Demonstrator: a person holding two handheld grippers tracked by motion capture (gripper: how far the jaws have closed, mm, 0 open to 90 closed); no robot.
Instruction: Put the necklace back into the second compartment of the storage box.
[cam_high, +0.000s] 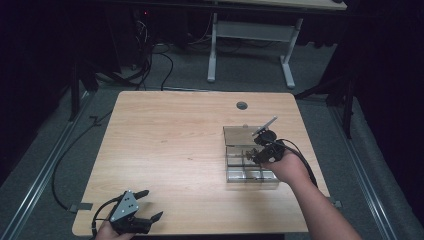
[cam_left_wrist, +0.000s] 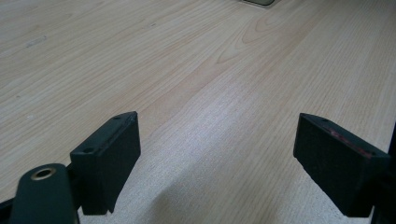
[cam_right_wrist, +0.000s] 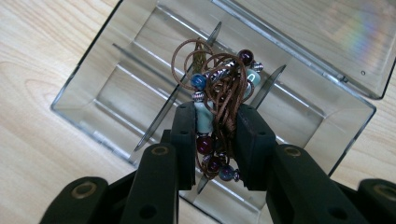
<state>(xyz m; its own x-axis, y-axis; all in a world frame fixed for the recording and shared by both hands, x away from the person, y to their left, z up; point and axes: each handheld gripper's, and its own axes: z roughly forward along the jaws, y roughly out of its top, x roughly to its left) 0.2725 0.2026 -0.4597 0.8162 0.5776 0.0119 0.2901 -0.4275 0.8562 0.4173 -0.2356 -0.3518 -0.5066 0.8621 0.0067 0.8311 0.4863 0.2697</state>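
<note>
**Beaded cord held over the clear box**

Your right claw (cam_right_wrist: 215, 140) pinches a bundle of brown beaded cord (cam_right_wrist: 219, 88), held above the open clear compartment box (cam_right_wrist: 116, 88) at centre right of the high view. Your left claw (cam_left_wrist: 217, 154) stands spread, nothing between its jaws, low over the bare desk (cam_left_wrist: 187, 56) at lower left.

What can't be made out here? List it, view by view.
- High view: the beaded cord is too small to read, and the right gripper and hand cover part of the clear box.
- Right gripper view: the jaws hide the cord's lower part; the box's open lid is cut off by the top edge.
- Left gripper view: the left gripper faces bare table; the box is cut off at the top edge.
</note>
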